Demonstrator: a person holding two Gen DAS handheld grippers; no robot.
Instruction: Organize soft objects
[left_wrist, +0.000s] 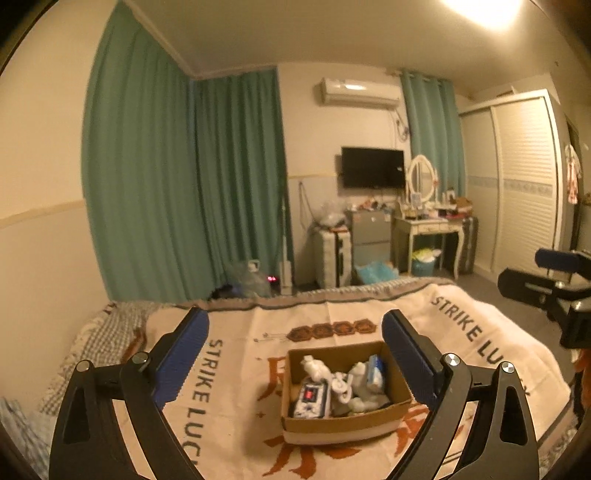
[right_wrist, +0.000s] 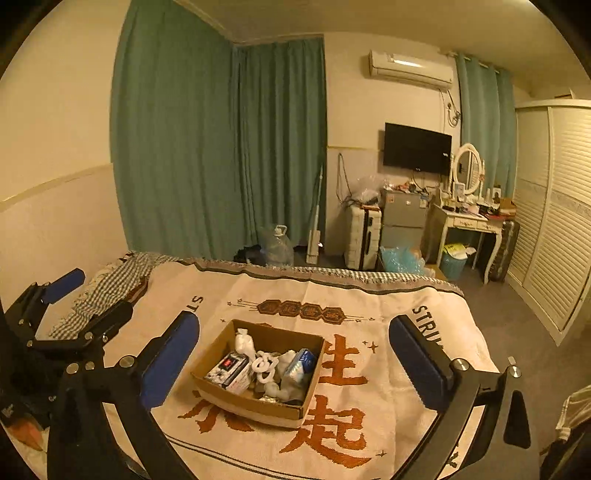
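- Left gripper (left_wrist: 295, 354) is spread wide, holding nothing, above the blanket (left_wrist: 498, 332)
- Right gripper (right_wrist: 291, 354) is likewise spread and empty
- Cardboard box (right_wrist: 236, 400) sits on the blanket in front of both, holding soft white items (right_wrist: 244, 343) and small packets (right_wrist: 229, 369)
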